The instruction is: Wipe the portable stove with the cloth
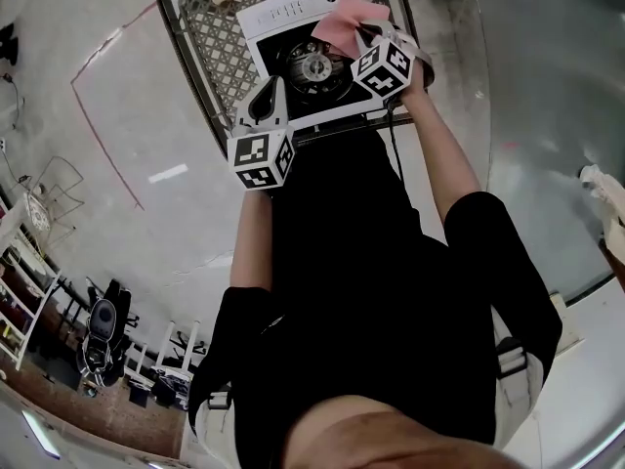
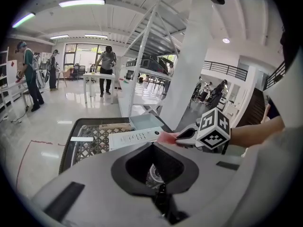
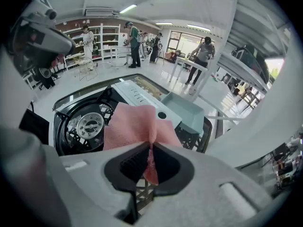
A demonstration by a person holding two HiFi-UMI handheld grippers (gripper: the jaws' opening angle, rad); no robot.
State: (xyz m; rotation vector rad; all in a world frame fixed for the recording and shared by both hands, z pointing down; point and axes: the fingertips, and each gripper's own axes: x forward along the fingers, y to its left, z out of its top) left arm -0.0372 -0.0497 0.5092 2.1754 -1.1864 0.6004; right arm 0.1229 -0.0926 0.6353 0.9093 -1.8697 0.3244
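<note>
Left gripper point(image 1: 266, 94): jaws together, empty, at 7 o'clock of the burner.
Right gripper point(image 3: 150, 157): pinched shut on a pink terry cloth point(image 3: 137, 124), at 1 o'clock of the burner.
White portable stove with black burner point(image 1: 293, 18): at 12 o'clock, on the dark lattice tabletop point(image 1: 210, 27).
Risk: the slack cloth may snag on the pan supports and pull out of the thin pinch.

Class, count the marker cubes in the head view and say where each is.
2. One marker cube sits left, at the portable stove's near edge; the other sits right, over the stove beside the pink cloth. None seems hidden.
</note>
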